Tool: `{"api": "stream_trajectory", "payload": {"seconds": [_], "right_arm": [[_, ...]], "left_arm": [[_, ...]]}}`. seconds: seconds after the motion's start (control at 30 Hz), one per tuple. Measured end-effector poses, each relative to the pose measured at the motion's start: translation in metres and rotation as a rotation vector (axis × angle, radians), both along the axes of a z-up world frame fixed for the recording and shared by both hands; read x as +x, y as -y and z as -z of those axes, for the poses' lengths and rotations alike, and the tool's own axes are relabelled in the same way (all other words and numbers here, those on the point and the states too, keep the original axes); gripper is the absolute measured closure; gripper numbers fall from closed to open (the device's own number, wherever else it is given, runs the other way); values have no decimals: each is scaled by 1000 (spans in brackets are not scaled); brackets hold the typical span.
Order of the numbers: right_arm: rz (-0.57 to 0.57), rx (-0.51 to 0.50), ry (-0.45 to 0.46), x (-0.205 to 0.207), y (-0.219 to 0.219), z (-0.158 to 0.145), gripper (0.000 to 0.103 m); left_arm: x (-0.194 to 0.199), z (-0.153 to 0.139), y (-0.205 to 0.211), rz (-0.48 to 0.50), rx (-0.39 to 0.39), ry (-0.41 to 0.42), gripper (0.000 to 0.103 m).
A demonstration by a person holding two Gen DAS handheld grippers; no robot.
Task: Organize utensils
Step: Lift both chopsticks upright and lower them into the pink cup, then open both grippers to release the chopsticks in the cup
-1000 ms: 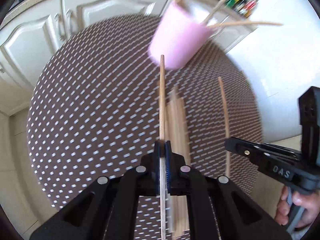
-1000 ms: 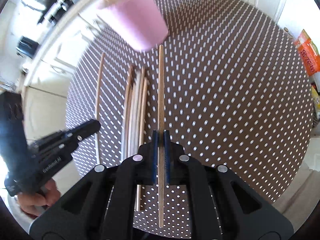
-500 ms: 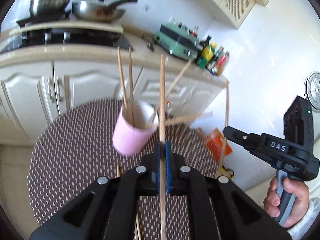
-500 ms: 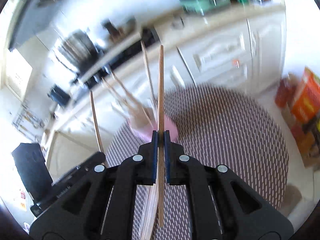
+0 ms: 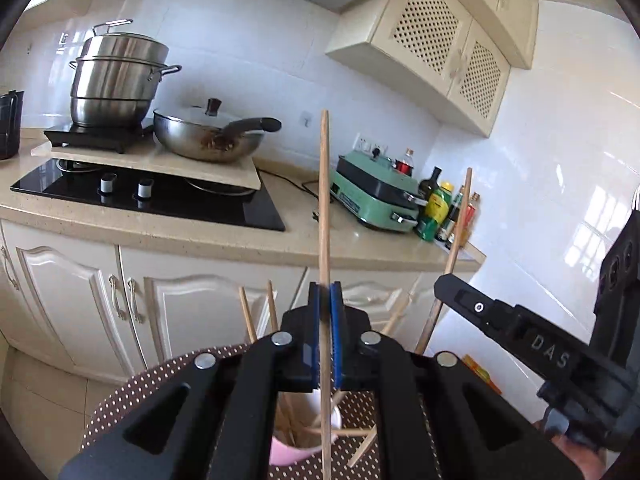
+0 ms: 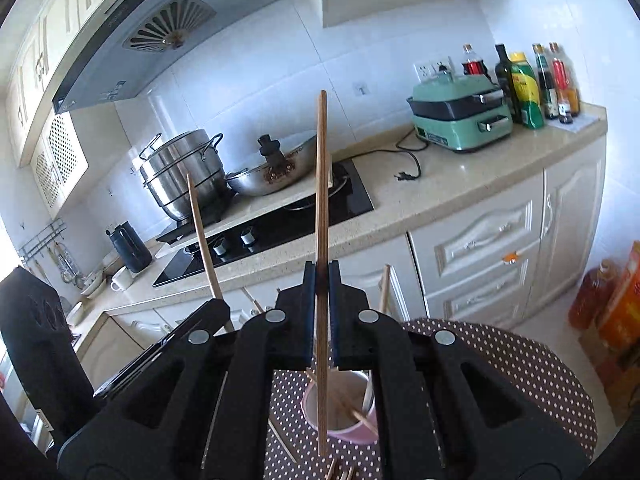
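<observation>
Pink cup [image 5: 292, 450]: mostly hidden behind the left tongs [image 5: 325, 340]; only a strip of rim and wall shows below the blue pads. In the right view the cup [image 6: 352, 430] has its near and left sides covered by the right tongs [image 6: 320, 316].

Chopstick in the left tongs [image 5: 325, 200]: lower end cut off by the bottom edge.

Loose chopsticks on the bench [image 6: 338, 472] below the right tongs: only tips show, the rest cut off; count unclear.

Polka-dot bench [image 6: 520, 364]: near part hidden under both tong bodies.

Hand [image 5: 576, 458] at the far right of the left tongs: sliver only, grip hidden.

Bottle labels [image 6: 524, 88]: too small to read.
</observation>
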State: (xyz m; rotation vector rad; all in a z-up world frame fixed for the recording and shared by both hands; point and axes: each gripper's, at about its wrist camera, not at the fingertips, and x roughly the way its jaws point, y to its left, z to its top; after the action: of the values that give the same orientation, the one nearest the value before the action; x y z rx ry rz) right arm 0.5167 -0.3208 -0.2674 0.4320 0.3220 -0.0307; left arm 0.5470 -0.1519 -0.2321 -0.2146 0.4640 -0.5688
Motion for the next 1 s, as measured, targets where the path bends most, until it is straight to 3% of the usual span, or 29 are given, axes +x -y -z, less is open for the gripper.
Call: {"api": "stream_trajectory", "payload": {"seconds": [0.4,0.77,1.0], "right_arm": [[2,-153,19,20,-25,24,97],[-45,-190,4,21,-30,42,97],[-80,-203,-70,15,-35,55,96]], "left_arm": [[33,33,10,-39,-28,11,98],[29,63,-1,-43,-2,-25,98],[16,72,1,-2,50,-62,98]]}}
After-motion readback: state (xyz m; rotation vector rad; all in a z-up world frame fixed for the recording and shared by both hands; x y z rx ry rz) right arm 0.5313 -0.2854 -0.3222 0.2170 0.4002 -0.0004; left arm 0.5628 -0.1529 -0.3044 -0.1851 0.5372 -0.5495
